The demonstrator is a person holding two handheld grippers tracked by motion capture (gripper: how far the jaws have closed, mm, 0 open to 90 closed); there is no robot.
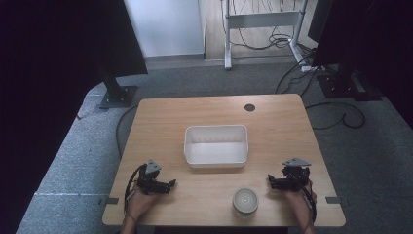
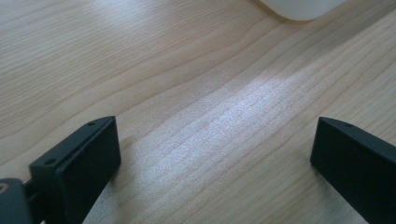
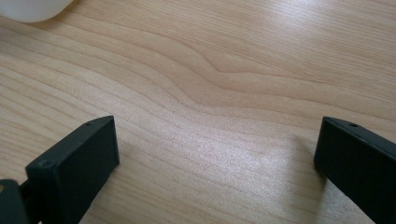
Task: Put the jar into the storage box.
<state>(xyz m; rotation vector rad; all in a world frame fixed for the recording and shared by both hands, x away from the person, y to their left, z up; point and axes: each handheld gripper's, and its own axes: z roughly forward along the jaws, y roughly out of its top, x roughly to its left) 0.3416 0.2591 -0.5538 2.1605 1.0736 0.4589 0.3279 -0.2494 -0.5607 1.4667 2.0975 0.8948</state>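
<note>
The near edge of the wooden bench carries both of the person's hands, 1 at each side, each holding a gripper low over the surface.

Left gripper: it sits near the left front corner, pointing right toward the bench centre. In the left gripper view its 2 black jaws stand wide apart with bare wood grain between them; the gripper is released and grasps nothing. A white rounded corner of the tub shows at the top edge of that view.

Right gripper: it sits near the right front corner, pointing left. In the right gripper view the jaws are likewise spread, with bare wood between them; the gripper is released and empty. A white rounded edge shows at the top left corner of that view.

Between the 2 grippers, close to the front edge and nearer the right one, stands a round pale container, seen from above with a circular top. It touches neither gripper.

Behind it, near the bench centre, rests the white rectangular tub, open upward and apparently empty.

Farther back, a small dark round hole sits near the far edge of the bench.

Beyond the bench lies grey carpet with black cables and stand bases.
</note>
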